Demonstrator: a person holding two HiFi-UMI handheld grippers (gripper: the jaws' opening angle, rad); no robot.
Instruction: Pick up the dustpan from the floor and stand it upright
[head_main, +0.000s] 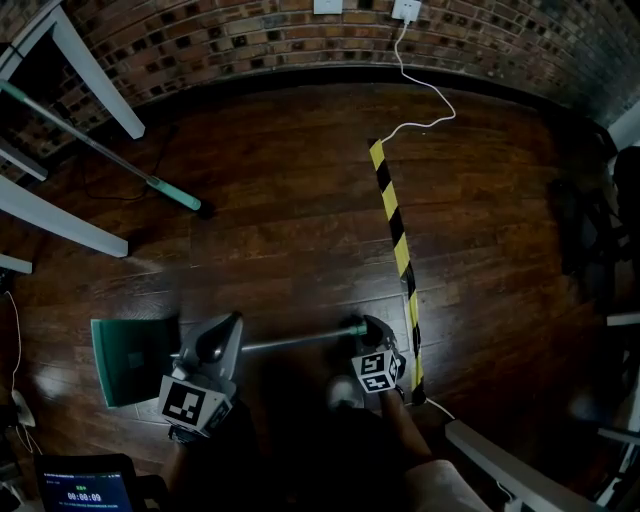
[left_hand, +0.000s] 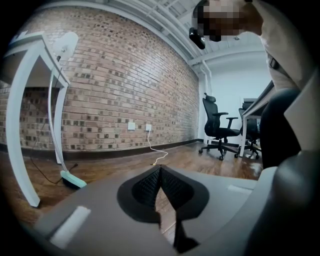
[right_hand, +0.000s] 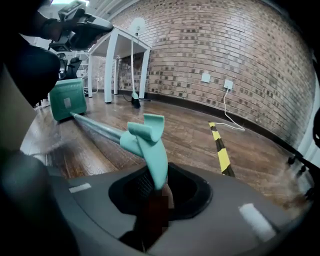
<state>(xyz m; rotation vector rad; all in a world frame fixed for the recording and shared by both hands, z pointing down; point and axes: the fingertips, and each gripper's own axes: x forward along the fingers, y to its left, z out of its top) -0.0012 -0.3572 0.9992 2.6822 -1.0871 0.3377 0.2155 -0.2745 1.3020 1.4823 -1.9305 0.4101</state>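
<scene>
The dustpan lies on the dark wood floor, its green pan (head_main: 130, 360) at the lower left. Its metal pole (head_main: 290, 342) runs right to a teal grip end (head_main: 355, 328). My right gripper (head_main: 367, 328) is shut on that teal end. In the right gripper view the teal end (right_hand: 150, 145) enters the narrow gap of the right gripper (right_hand: 157, 187), and the pole (right_hand: 97, 127) leads back to the pan (right_hand: 67, 102). My left gripper (head_main: 230, 322) hovers by the pole near the pan. In its own view the left gripper (left_hand: 160, 172) is shut with nothing in it.
A broom with a teal head (head_main: 175, 193) leans by the white table legs (head_main: 60, 215). Yellow-black tape (head_main: 398, 240) runs down the floor just right of my right gripper. A white cable (head_main: 425, 100) hangs from the brick wall. Office chairs (left_hand: 220, 130) stand farther off.
</scene>
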